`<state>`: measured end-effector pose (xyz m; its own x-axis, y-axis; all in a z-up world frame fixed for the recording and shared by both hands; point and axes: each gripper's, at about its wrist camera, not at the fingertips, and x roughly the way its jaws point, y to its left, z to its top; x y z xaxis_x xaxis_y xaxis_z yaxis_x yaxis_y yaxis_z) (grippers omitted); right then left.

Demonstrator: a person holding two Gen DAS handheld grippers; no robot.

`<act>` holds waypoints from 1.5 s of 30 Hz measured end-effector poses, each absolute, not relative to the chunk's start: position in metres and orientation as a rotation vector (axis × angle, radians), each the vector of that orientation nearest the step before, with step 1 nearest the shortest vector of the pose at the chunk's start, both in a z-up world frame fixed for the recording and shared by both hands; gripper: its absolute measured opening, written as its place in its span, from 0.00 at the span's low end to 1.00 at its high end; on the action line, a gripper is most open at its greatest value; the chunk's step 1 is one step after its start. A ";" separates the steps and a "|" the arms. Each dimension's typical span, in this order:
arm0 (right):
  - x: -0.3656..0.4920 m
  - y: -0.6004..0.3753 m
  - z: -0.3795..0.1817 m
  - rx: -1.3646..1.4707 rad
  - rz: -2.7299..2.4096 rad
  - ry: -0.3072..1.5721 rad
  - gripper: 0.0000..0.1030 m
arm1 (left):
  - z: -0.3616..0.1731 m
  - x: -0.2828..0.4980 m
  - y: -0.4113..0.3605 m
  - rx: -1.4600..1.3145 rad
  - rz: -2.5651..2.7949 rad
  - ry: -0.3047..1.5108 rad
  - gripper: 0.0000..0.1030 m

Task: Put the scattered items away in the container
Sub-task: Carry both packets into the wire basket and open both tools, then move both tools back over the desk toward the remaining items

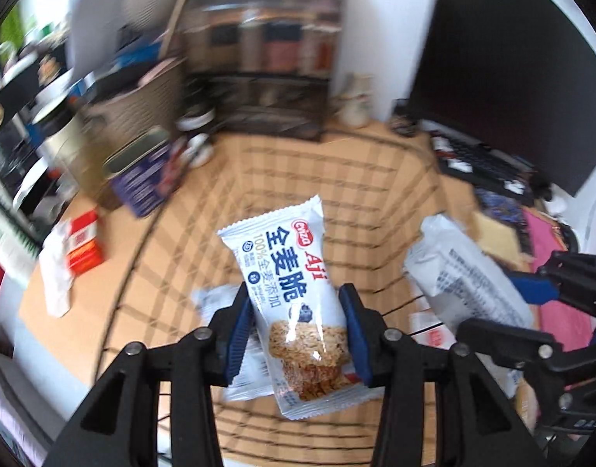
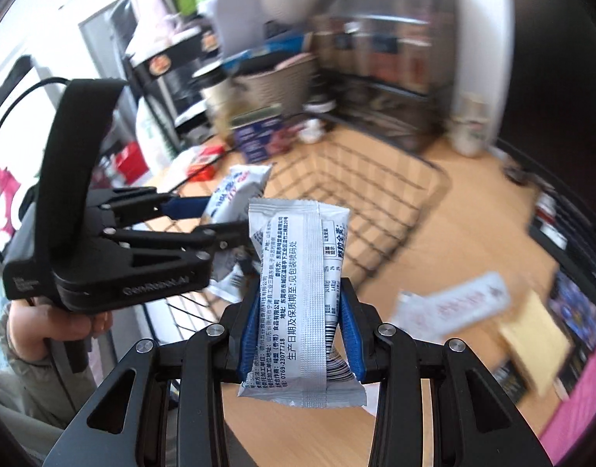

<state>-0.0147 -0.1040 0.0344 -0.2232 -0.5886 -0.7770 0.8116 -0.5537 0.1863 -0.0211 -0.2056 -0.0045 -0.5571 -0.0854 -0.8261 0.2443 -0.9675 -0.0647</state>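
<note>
Snack packets point(image 1: 294, 311) point(image 2: 302, 303) sit clamped in my left jaws point(image 1: 296, 334) and right jaws point(image 2: 300, 330) above the wire basket point(image 1: 376, 194) near the tabletop's back edge, so I should centre both before letting go.

The left claw point(image 1: 298, 334) points steeply downward, its blue-padded fingers point(image 1: 239, 330) pressed against a snack packet point(image 1: 294, 295). The right claw point(image 2: 300, 327) tilts down likewise, its pads clamped on a second packet point(image 2: 302, 292), printed back facing up. In the right wrist view, a bare hand point(image 2: 53, 323) grips the left claw's handle, a grey sleeve below it.
</note>
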 end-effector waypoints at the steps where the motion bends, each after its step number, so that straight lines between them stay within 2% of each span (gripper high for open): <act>1: -0.013 -0.113 0.031 1.057 -1.890 0.329 0.37 | -0.007 -0.019 -0.214 1.372 -2.593 0.268 0.48; 8: -0.010 -0.143 0.018 1.080 -1.888 0.365 0.39 | -0.016 -0.013 -0.233 1.398 -2.575 0.296 0.50; 10: -0.013 -0.145 0.016 1.092 -1.897 0.368 0.39 | -0.016 -0.012 -0.234 1.391 -2.571 0.295 0.58; 12: -0.016 -0.142 0.016 1.097 -1.905 0.367 0.39 | -0.013 -0.009 -0.232 1.389 -2.574 0.292 0.61; 17: -0.015 -0.120 0.027 1.090 -1.937 0.342 0.40 | -0.003 -0.007 -0.219 1.375 -2.614 0.300 0.61; 21: -0.008 -0.077 0.043 1.063 -2.010 0.350 0.40 | 0.011 -0.008 -0.185 1.369 -2.696 0.256 0.61; 28: 0.002 0.034 0.060 1.110 -2.199 0.294 0.40 | 0.020 -0.007 -0.079 1.517 -2.885 0.041 0.61; 37: 0.051 0.152 -0.006 1.383 -2.267 0.208 0.40 | -0.036 0.028 0.017 1.802 -2.899 -0.198 0.61; 45: 0.089 0.175 -0.068 1.530 -2.160 0.239 0.40 | -0.079 0.024 0.054 1.956 -2.842 -0.287 0.61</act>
<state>0.0890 0.1751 -0.0680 -0.2603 -0.2807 -0.9238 0.4758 -0.8698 0.1302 0.0244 0.0543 -0.0794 -0.3270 0.1668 -0.9302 -0.3497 -0.9358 -0.0449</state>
